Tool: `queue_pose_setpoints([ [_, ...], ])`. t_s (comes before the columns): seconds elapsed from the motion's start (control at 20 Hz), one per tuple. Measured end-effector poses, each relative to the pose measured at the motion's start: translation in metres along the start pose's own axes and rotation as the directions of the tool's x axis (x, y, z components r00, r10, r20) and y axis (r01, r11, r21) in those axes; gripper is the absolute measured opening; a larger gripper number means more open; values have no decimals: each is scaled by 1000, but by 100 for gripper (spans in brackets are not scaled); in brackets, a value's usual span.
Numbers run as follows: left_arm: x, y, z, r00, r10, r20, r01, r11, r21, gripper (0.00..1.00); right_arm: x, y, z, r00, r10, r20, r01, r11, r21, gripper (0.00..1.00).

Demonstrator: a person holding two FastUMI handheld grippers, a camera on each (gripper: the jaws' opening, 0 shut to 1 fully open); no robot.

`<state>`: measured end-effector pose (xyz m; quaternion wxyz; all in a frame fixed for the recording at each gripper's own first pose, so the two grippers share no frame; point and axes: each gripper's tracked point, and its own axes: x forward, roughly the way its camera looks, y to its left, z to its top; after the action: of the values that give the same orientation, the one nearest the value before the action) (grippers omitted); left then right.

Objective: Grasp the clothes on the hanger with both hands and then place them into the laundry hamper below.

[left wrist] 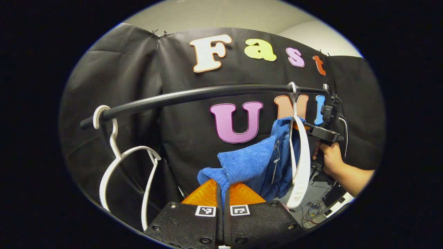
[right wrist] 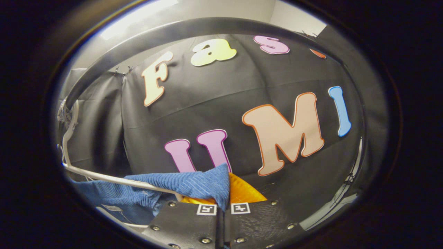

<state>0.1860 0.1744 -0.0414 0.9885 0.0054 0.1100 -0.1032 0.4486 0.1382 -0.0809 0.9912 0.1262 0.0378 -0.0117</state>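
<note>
A blue ribbed garment [left wrist: 252, 162] hangs off a white hanger [left wrist: 300, 162] on the black rail [left wrist: 193, 96]. My left gripper [left wrist: 223, 192] is shut on one end of the blue garment, the cloth pinched between its orange fingers [left wrist: 204, 194] and pulled away from the hanger. In the left gripper view the right gripper [left wrist: 325, 133] is held by a hand [left wrist: 332, 157] just beyond the hanger. In the right gripper view my right gripper [right wrist: 225, 199] is shut on another part of the blue garment [right wrist: 187, 185], beside the white hanger's arm [right wrist: 114, 180].
An empty white hanger [left wrist: 121, 166] hangs near the rail's left end. The rail [right wrist: 193, 29] arcs close overhead in the right gripper view. Cables and equipment [left wrist: 322, 204] lie low at the right, behind the garment.
</note>
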Motion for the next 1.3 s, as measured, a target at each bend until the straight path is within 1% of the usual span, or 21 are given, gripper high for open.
queue_pose_setpoints([
  [0.25,26,2,-1,1000,11,10,-10,997,-82,1,6,-13,-4,1000,-22,-14,21,999,-33,1],
  [0.4,36,0,-11,1000,18,0,-18,994,-111,1,7,-20,-8,999,-31,-21,30,999,-43,1],
  [0.55,44,-5,-16,1000,2,17,0,992,-129,1,6,-31,-14,998,-59,-16,58,996,-67,1],
  [0.7,55,-9,-29,1000,-10,14,12,988,-152,1,8,-39,-29,996,-68,-50,65,996,-60,1],
  [0.75,56,-9,-33,1000,-13,16,15,988,-157,3,9,-40,-33,996,-68,-60,65,996,-56,1],
  [0.8,57,-8,-38,1000,-11,15,14,987,-158,3,10,-42,-39,995,-68,-69,64,996,-56,1],
  [0.85,59,-10,-43,1000,-18,12,19,987,-161,1,13,-43,-45,994,-65,-84,61,997,-54,1],
  [0.95,64,-13,-54,999,-34,3,34,982,-184,1,14,-39,-60,991,-53,-124,48,998,-46,1],
  [1.0,65,-12,-56,999,-32,16,35,981,-191,1,15,-40,-67,990,-56,-127,51,998,-48,1],
  [1.05,68,-9,-62,1000,-16,9,17,983,-181,1,16,-43,-73,988,-66,-141,60,997,-51,1],
  [1.1,70,-10,-70,1000,-5,-2,5,984,-180,1,15,-42,-85,984,-61,-169,56,998,-34,1],
  [1.15,72,-11,-75,1000,-2,-14,0,981,-193,2,14,-45,-96,979,-65,-195,63,998,-18,1],
  [1.2,77,-15,-80,1000,-13,-13,10,977,-212,1,14,-51,-105,975,-74,-212,73,997,-11,1],
  [1.25,79,-15,-87,1000,-15,-17,11,974,-224,1,12,-56,-114,970,-82,-228,83,997,-7,5],
  [1.3,81,-14,-97,1000,-15,-23,10,974,-225,1,8,-61,-124,965,-91,-246,93,996,-6,6],
])
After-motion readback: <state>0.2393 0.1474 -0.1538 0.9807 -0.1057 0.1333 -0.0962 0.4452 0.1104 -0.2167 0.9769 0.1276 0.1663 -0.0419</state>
